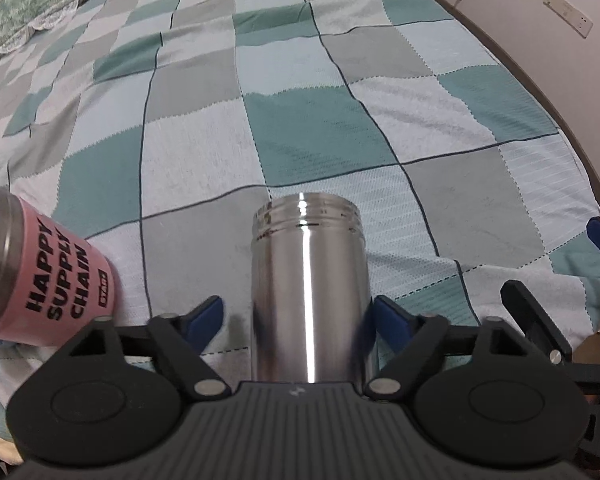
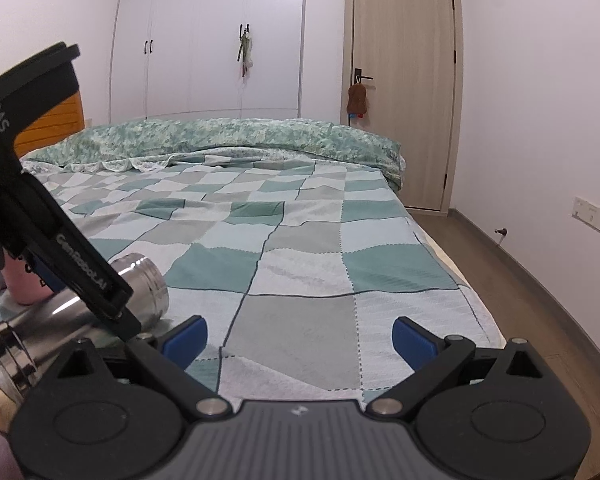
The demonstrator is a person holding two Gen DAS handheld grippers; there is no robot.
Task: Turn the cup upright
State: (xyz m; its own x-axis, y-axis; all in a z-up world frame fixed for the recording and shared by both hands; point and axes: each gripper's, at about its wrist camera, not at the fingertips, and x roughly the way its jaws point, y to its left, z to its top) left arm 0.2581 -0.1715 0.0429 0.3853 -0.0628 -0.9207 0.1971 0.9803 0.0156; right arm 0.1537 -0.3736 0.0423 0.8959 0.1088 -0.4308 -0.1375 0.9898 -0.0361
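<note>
On the checked bedspread (image 1: pixel 340 128), the steel cup (image 1: pixel 310 292) lies sideways, unflipped. Left gripper (image 1: pixel 298 312) straddles it, jaws apart; right gripper (image 2: pixel 300 338) waits agape.

- Left hand-held gripper (image 1: pixel 298 316): matte black linkage arms, two round black hubs, silver pivot screws.
- Its fingers (image 1: pixel 206 314) carry blue pads.
- A ribbed dark-grey plate with a small white mark sits between the hubs.
- Right hand-held gripper (image 2: pixel 300 340): same black linkages, silver screws, blue fingers (image 2: pixel 184 338).
- From the right wrist view, the left unit's black body shows white lettering.
</note>
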